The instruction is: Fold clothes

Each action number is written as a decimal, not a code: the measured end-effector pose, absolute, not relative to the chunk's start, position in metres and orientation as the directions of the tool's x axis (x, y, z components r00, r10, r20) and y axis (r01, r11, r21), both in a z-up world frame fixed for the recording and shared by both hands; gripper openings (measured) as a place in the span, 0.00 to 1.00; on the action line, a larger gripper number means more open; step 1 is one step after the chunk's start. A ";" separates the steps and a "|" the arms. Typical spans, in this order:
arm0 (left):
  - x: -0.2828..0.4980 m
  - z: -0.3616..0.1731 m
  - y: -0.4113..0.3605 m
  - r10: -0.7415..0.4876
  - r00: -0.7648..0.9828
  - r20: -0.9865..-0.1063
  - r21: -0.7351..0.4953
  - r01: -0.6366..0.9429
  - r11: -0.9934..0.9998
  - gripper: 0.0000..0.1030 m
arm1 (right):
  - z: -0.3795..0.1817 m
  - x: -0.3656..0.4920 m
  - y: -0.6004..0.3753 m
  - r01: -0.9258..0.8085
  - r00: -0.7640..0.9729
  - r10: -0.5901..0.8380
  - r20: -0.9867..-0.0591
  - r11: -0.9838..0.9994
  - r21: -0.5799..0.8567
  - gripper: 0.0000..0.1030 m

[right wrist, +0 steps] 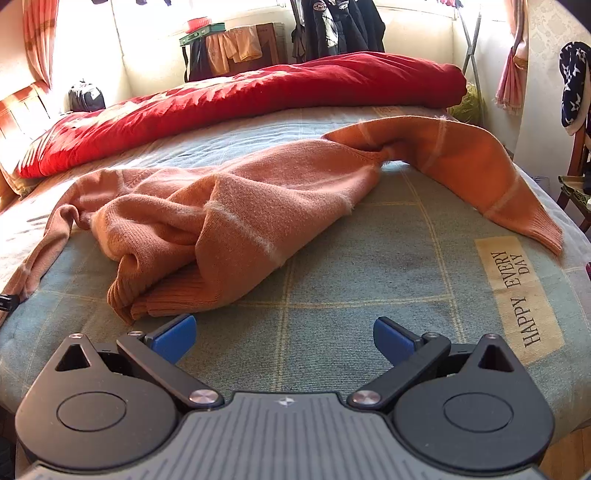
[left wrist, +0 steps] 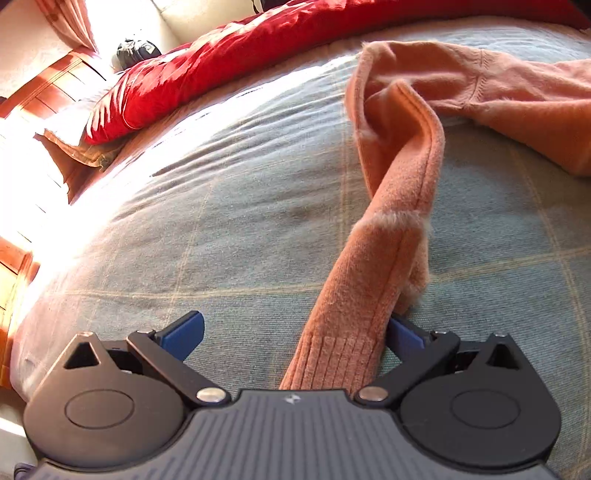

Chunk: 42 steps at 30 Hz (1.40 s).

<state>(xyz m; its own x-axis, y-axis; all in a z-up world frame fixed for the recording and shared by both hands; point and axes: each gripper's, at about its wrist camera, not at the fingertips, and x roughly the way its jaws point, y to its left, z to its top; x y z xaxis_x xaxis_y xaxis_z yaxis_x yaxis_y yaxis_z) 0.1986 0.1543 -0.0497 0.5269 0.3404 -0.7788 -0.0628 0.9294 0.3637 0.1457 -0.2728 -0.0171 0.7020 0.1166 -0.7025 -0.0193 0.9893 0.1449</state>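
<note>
Right tool (right wrist: 284, 338) spread, orange sweater (right wrist: 236, 218) crumpled

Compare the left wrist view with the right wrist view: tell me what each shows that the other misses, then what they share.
Only the left wrist view shows the orange sweater's sleeve running up between the open pads of the left hand-held gripper, its cuff near the right pad.

Only the right wrist view shows the crumpled sweater body, the "HAPPY EVERY DAY" label, hanging clothes and the right hand-held gripper, open and empty.

Both show the red quilt and checked bedspread.
</note>
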 end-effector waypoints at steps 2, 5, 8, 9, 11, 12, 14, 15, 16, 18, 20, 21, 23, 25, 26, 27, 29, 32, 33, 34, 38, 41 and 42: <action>0.197 -0.044 0.149 0.305 0.557 -0.772 0.342 -0.041 0.939 0.99 | -0.017 0.147 -0.271 -0.022 0.701 0.117 -0.703 0.989 0.143 1.00; 0.203 -0.042 0.131 0.267 0.599 -0.755 0.332 -0.001 0.943 0.99 | -0.017 0.150 -0.268 -0.025 0.699 0.116 -0.706 0.990 0.138 1.00; 0.221 -0.051 0.104 0.258 0.620 -0.741 0.353 0.032 0.935 0.99 | -0.016 0.152 -0.261 -0.038 0.696 0.123 -0.707 0.990 0.135 1.00; 0.229 -0.057 0.095 0.280 0.628 -0.726 0.387 0.036 0.922 0.99 | -0.015 0.152 -0.259 -0.047 0.695 0.126 -0.708 0.990 0.130 1.00; 0.246 -0.069 0.083 0.353 0.640 -0.683 0.476 0.024 0.879 0.99 | -0.014 0.152 -0.258 -0.049 0.695 0.120 -0.709 0.992 0.120 1.00; 0.252 -0.075 0.079 0.398 0.641 -0.656 0.522 0.005 0.853 0.99 | -0.014 0.152 -0.257 -0.048 0.695 0.117 -0.709 0.992 0.116 1.00; 0.263 -0.082 0.077 0.470 0.642 -0.606 0.588 -0.037 0.808 0.99 | -0.013 0.152 -0.258 -0.046 0.696 0.112 -0.710 0.993 0.112 1.00; 0.264 -0.081 0.082 0.484 0.638 -0.599 0.586 -0.062 0.808 0.99 | -0.013 0.152 -0.258 -0.045 0.697 0.109 -0.709 0.993 0.108 1.00; 0.264 -0.078 0.090 0.489 0.632 -0.601 0.574 -0.083 0.814 0.99 | -0.014 0.152 -0.260 -0.042 0.697 0.103 -0.710 0.994 0.103 1.00; 0.261 -0.073 0.106 0.527 0.623 -0.578 0.583 -0.136 0.801 0.99 | -0.016 0.154 -0.262 -0.035 0.697 0.091 -0.711 0.995 0.093 1.00; 0.259 -0.070 0.124 0.580 0.610 -0.540 0.611 -0.190 0.769 0.98 | -0.020 0.158 -0.264 -0.021 0.690 0.084 -0.719 0.995 0.097 1.00; 0.258 -0.068 0.134 0.596 0.600 -0.533 0.610 -0.215 0.763 0.98 | -0.022 0.160 -0.266 -0.015 0.686 0.087 -0.722 0.994 0.106 1.00; 0.260 -0.063 0.156 0.626 0.577 -0.525 0.602 -0.267 0.752 0.98 | -0.026 0.163 -0.264 -0.017 0.680 0.097 -0.727 0.993 0.117 1.00; 0.265 -0.059 0.177 0.654 0.552 -0.517 0.595 -0.317 0.738 0.98 | -0.028 0.166 -0.261 -0.025 0.675 0.101 -0.731 0.993 0.115 1.00; 0.269 -0.059 0.185 0.676 0.540 -0.502 0.606 -0.337 0.720 0.98 | -0.028 0.166 -0.259 -0.028 0.674 0.098 -0.732 0.994 0.107 1.00; 0.272 -0.059 0.193 0.690 0.530 -0.493 0.611 -0.354 0.708 0.98 | -0.028 0.166 -0.258 -0.032 0.673 0.095 -0.733 0.995 0.100 1.00; 0.280 -0.059 0.210 0.705 0.514 -0.489 0.607 -0.380 0.698 0.98 | -0.028 0.167 -0.255 -0.037 0.672 0.088 -0.735 0.996 0.086 1.00; 0.292 -0.057 0.228 0.722 0.500 -0.478 0.606 -0.407 0.683 0.98 | -0.026 0.168 -0.255 -0.028 0.670 0.069 -0.739 0.997 0.068 1.00; 0.296 -0.056 0.233 0.731 0.495 -0.469 0.608 -0.420 0.674 0.98 | -0.026 0.169 -0.255 -0.022 0.670 0.061 -0.740 0.998 0.062 1.00; 0.299 -0.054 0.239 0.738 0.491 -0.462 0.604 -0.435 0.668 0.98 | -0.025 0.170 -0.255 -0.014 0.669 0.053 -0.741 0.998 0.058 1.00; 0.309 -0.046 0.262 0.750 0.478 -0.457 0.583 -0.476 0.658 0.98 | -0.024 0.173 -0.255 0.004 0.665 0.027 -0.746 0.999 0.041 1.00; 0.316 -0.048 0.274 0.754 0.473 -0.455 0.608 -0.454 0.651 0.99 | -0.025 0.177 -0.250 0.007 0.662 0.013 -0.750 1.000 0.024 1.00; 0.318 -0.049 0.278 0.756 0.471 -0.455 0.616 -0.447 0.649 0.99 | -0.024 0.179 -0.248 0.004 0.660 0.014 -0.751 1.000 0.021 1.00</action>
<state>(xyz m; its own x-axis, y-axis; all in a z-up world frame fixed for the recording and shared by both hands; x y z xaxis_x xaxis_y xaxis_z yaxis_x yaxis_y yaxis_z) 0.3184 0.2781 -0.0490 0.4712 0.7558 -0.4547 -0.4468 0.6490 0.6157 0.1787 -0.2482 -0.0242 0.6603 0.0136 -0.7509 0.0036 0.9998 0.0212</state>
